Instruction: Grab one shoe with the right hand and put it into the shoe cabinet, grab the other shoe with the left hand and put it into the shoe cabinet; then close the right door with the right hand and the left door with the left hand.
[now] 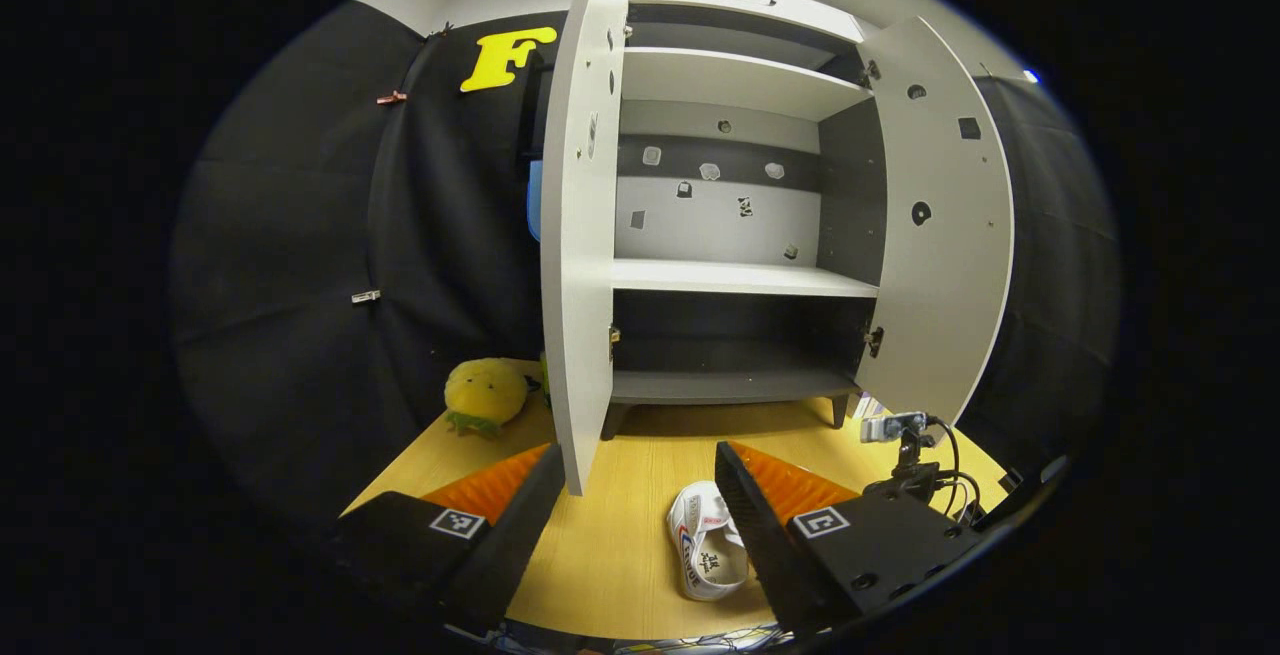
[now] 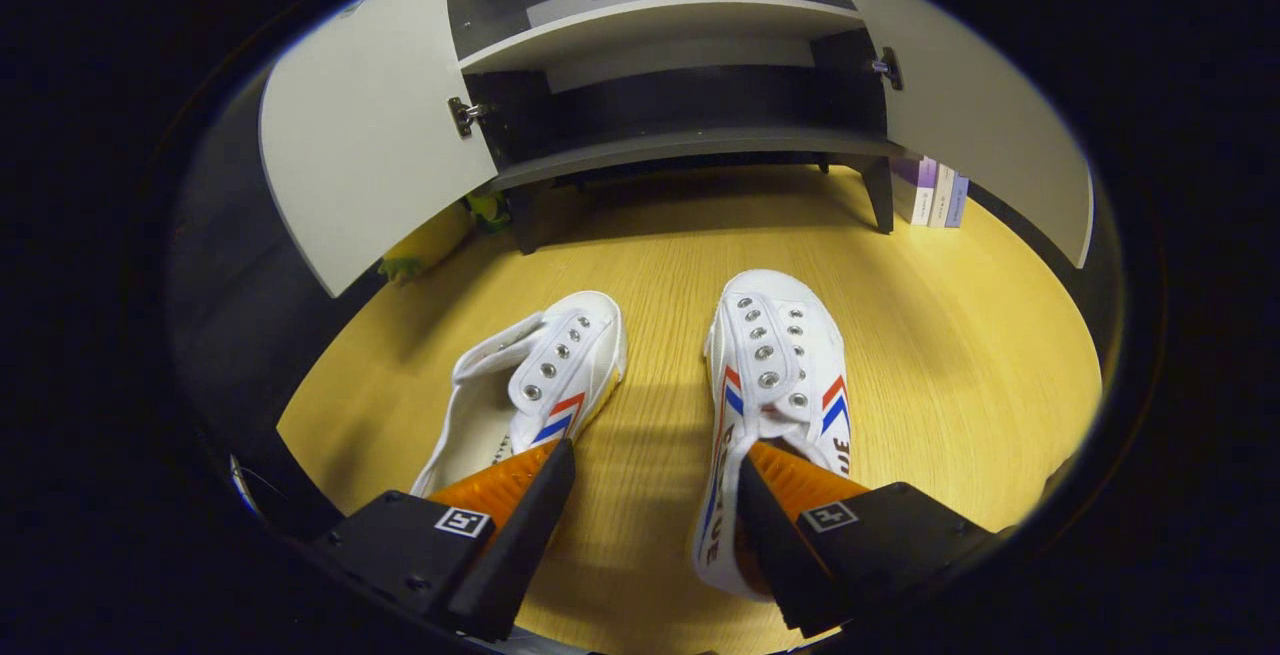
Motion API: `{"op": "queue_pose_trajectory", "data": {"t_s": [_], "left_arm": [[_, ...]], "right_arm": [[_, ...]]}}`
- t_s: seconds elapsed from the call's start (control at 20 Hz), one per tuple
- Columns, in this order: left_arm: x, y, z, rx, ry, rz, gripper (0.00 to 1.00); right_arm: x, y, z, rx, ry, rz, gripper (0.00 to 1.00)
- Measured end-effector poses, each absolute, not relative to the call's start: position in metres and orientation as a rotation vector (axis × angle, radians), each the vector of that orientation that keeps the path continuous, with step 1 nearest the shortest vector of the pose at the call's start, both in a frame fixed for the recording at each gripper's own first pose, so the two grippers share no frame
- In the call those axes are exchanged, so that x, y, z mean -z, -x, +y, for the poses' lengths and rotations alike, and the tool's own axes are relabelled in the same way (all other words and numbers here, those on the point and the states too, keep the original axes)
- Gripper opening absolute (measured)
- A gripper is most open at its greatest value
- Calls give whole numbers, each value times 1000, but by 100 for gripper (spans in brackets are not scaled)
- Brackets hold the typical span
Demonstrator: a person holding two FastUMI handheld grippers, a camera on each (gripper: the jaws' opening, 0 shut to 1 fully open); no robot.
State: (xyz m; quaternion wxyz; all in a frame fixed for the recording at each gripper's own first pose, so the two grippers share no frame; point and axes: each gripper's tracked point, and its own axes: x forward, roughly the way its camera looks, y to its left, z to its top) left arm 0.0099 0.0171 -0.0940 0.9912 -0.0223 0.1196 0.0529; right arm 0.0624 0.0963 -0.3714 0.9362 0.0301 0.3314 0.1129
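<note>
right tongs (image 2: 648, 495) agape above shoes (image 2: 775, 385) | cabinet (image 1: 735, 280) doors open

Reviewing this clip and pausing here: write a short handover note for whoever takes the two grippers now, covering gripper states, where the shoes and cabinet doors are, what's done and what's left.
Right gripper: open, low over the floor between the two shoes, gripping neither.
Left gripper: open, held back, facing the shoe cabinet.
Left shoe and right shoe: both on the wooden floor in front of the cabinet, toes toward it.
Left door and right door: both open; the visible shelves hold no shoes.
Done: nothing yet.
Left: right gripper takes one shoe into the cabinet, left gripper the other, then close the right door, then the left.
</note>
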Motion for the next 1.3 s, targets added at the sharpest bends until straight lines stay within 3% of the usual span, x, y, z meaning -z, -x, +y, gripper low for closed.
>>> {"op": "queue_pose_trajectory", "data": {"t_s": [0.5, 0.6, 0.65, 0.75, 0.8, 0.95, 1.3], "left_arm": [[109, -7, 14, -120, 77, 282, 95], [111, -6, 14, -124, 78, 284, 95], [110, -5, 14, -125, 78, 285, 95], [110, -3, 12, -124, 76, 284, 96], [111, -3, 11, -122, 73, 286, 95], [112, -1, 7, -115, 66, 288, 95], [112, 8, 4, -105, 62, 291, 95]], "right_arm": [[372, -108, 77, -62, -53, 590, 95], [375, -122, 60, 2, -34, 593, 81], [376, -128, 53, 31, -40, 599, 49], [374, -134, 50, 42, -90, 615, 18], [370, -139, 49, 37, -112, 625, 22], [377, -137, 52, 21, -167, 653, 5], [338, -146, 50, -21, -193, 570, 5]]}}
